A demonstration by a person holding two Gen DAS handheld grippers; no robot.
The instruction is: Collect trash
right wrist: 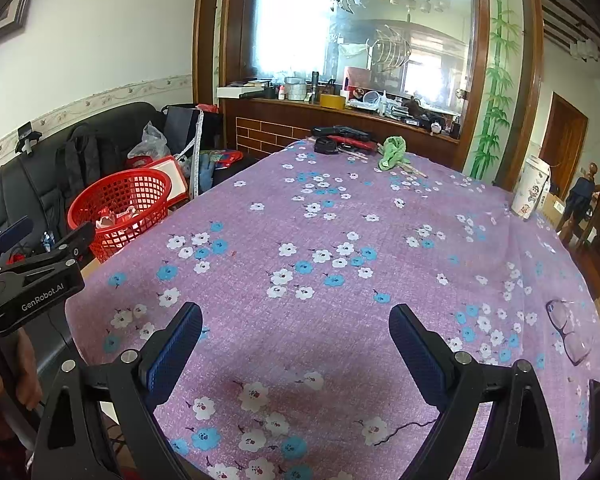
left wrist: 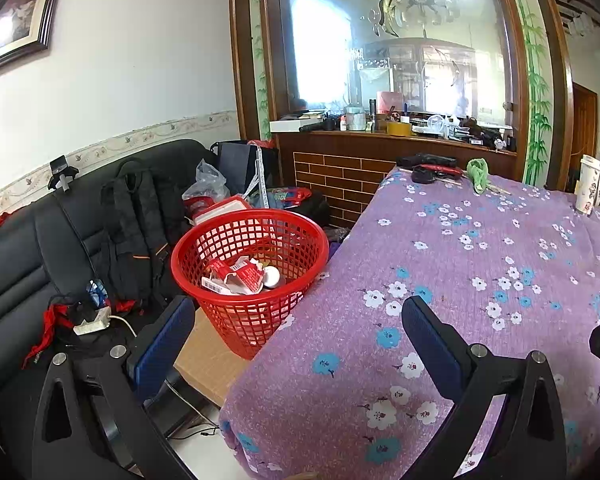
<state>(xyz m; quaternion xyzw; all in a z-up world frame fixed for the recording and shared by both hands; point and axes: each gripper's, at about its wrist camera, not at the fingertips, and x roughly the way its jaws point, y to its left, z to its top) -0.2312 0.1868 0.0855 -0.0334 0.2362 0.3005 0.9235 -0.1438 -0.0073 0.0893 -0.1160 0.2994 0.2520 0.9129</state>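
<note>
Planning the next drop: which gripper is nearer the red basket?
Left. The left gripper sits just before the red basket; the right gripper is over the table, basket far left.

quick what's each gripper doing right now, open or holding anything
Left gripper: open, holding nothing, near the red plastic mesh basket.
Right gripper: open, holding nothing, over the purple floral tablecloth.
</note>
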